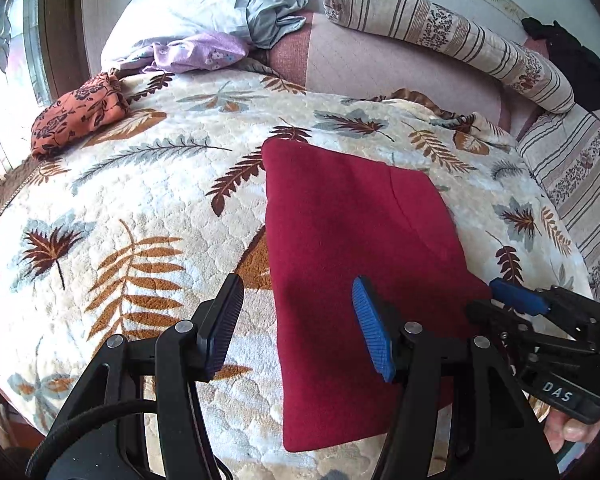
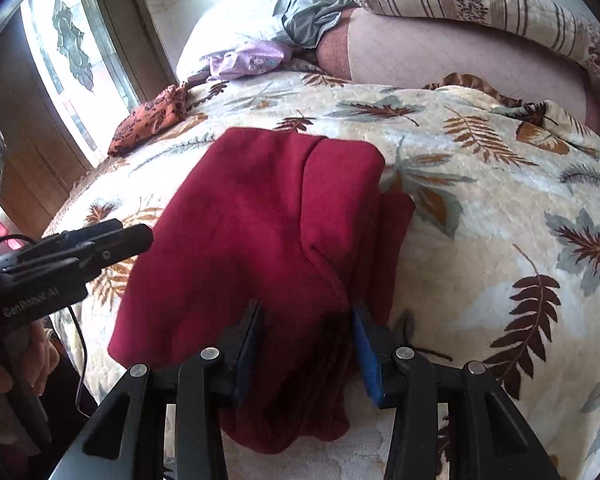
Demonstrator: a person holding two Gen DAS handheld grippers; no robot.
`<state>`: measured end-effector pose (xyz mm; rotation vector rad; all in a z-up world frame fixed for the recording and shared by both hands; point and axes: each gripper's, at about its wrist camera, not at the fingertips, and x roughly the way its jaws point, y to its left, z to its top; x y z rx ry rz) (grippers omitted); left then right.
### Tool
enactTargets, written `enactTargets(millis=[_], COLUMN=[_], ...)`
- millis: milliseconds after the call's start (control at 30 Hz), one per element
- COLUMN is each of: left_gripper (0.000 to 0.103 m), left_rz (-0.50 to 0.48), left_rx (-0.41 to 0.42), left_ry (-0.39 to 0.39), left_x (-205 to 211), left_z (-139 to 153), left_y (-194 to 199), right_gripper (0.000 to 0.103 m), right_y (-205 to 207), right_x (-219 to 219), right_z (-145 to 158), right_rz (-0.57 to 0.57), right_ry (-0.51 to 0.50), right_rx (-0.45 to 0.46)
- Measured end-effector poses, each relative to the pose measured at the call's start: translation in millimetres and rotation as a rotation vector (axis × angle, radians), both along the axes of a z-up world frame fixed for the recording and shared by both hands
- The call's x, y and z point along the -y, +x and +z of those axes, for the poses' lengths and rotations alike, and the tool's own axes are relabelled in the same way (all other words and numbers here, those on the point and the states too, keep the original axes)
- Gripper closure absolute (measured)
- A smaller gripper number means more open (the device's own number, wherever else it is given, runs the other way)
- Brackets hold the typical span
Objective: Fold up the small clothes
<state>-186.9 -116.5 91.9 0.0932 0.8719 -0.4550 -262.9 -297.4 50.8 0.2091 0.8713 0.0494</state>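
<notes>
Left gripper (image 1: 298,326): nearest our left wrist camera, black arms with blue ribbed pads, jaws spread wide and released, holding nothing; it hovers over the near left edge of the red garment.
Right gripper (image 2: 308,344): jaws part-way open with red cloth bunched between the pads; we cannot tell whether they pinch it or only straddle it.
Red garment (image 1: 352,248): a dark red fleece piece, lying in the middle of the bed on the leaf-print blanket (image 1: 120,208), already folded into a long rectangle; a second layer shows along its right side in the right wrist view.
Progress: we judge the first folds done, the shape tidy; a final fold end to end seems left.
Other clothes: an orange floral bundle (image 1: 76,116) near the window, a lilac floral piece (image 1: 200,52) and a grey one (image 1: 276,4) at the head, all well apart from the red one, apparently still unfolded.
Pillow (image 1: 452,36): striped bolster along the far side.
</notes>
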Motion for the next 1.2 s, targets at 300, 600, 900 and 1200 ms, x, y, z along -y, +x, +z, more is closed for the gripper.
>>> enactTargets(millis=[300,600,900,1200], left_gripper=[0.046,0.046,0.046,0.027], left_rz=[0.019,0.027,0.052,0.056], left_rx=[0.078,0.149,0.155,0.136], left_ry=[-0.018,0.006,0.0,-0.015], left_x=[-7.2,-13.5,-19.4,-21.8], left_z=[21.2,32.9,35.6,33.5], left_y=[-18.5,-32.3,-32.6,-30.2], right_gripper=[0.029,0.021,0.018,0.018], right_y=[-29.9,-30.4,-29.4,-29.6], right_x=[-15.0,-17.6,-19.5,-21.4], right_z=[46.7,60.2,58.8,57.5], right_rz=[-0.083,-0.127,-0.145,-0.146], right_ry=[-0.081,-0.073,-0.081,-0.085], right_rx=[0.155,0.182,0.173,0.173])
